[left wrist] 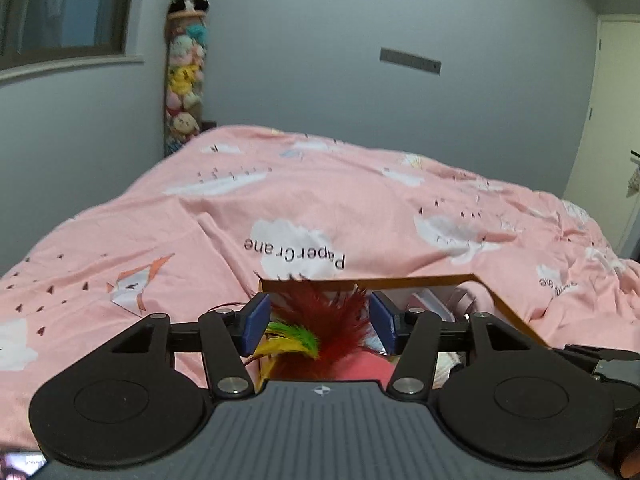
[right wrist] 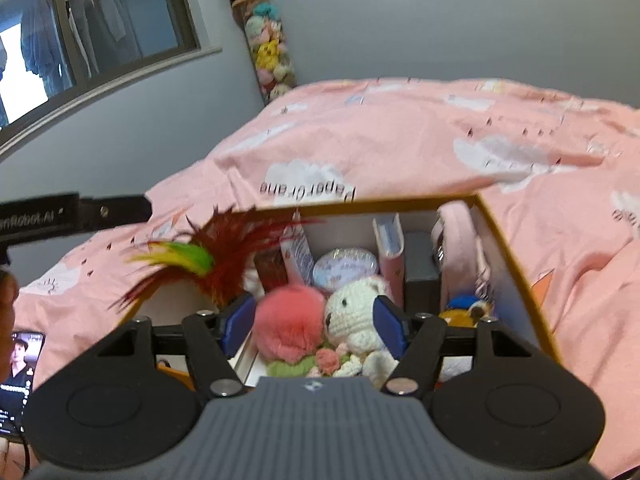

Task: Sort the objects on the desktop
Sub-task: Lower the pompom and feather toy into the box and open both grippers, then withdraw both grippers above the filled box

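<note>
The sorting is looking well along, judging by how full the box (right wrist: 516, 248) is: in the right wrist view it is already holding a pink pompom (right wrist: 290, 326), a white crocheted bear (right wrist: 354, 316), a round tin (right wrist: 346, 270), a pink book (right wrist: 390, 252) standing upright, a dark block and a pink pouch against the right wall. Whatever is left to sort is lying outside both views, so I cannot tell how much remains.

The feather toy (left wrist: 332, 320) is sitting at the lower centre of the left wrist frame, its red, green and yellow plumes fanning between the blue pads of the left gripper (left wrist: 320, 322). The jaws are standing apart, with the feathers brushing the gap but not clamped. In the right wrist view the same toy is hanging over the box's left rim, at centre left of the frame.

The right gripper (right wrist: 316, 328) is hovering above the box with its jaws spread wide, the pompom and bear showing between the pads but apparently below them, ungripped.

The box is resting on a bed with a pink quilt (left wrist: 360, 208).
</note>
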`<state>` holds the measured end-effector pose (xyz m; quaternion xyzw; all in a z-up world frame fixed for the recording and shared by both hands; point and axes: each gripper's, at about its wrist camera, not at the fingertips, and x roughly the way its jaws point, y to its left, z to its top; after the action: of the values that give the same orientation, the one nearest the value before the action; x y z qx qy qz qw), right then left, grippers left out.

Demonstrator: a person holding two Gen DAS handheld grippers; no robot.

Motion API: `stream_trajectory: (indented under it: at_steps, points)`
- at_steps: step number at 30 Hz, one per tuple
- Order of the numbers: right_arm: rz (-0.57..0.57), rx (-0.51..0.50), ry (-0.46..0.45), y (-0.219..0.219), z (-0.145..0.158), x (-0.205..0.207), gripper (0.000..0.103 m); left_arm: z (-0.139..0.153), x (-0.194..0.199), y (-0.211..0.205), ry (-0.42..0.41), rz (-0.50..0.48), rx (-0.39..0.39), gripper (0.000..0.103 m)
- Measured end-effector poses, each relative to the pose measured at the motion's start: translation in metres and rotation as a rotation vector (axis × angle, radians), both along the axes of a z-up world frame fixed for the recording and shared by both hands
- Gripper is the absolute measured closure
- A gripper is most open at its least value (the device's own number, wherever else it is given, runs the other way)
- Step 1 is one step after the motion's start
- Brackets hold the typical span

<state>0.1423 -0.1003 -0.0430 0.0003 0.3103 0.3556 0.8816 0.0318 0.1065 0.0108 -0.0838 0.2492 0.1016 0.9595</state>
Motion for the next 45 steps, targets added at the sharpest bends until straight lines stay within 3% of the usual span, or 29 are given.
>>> stream_trajectory:
  at_steps: [6, 10, 13, 16, 23, 37, 45]
  points:
    - [-0.086, 0.064, -0.15, -0.015, 0.021, -0.024, 0.025, 0.008, -0.013, -0.032, -0.072, 0.022, 0.057, 0.031]
    - [-0.146, 0.082, -0.256, -0.022, 0.031, -0.037, 0.015, 0.006, -0.019, -0.046, -0.122, 0.045, 0.097, 0.022]
    - [-0.211, 0.082, -0.323, -0.029, 0.033, -0.044, 0.004, 0.0, -0.021, -0.052, -0.142, 0.078, 0.116, 0.015]
    - [-0.262, 0.045, -0.352, -0.031, 0.028, -0.046, 0.003, -0.01, -0.02, -0.055, -0.131, 0.079, 0.133, 0.015]
    - [-0.278, -0.007, -0.26, -0.034, 0.008, -0.035, 0.003, -0.034, -0.015, -0.062, -0.069, 0.07, 0.158, 0.014]
    - [-0.272, -0.013, -0.175, -0.035, -0.022, -0.023, 0.003, -0.07, -0.001, -0.06, 0.033, 0.043, 0.11, 0.014]
    - [-0.251, -0.098, -0.247, -0.025, -0.037, -0.028, 0.003, -0.084, 0.002, -0.059, 0.069, 0.064, 0.107, 0.014]
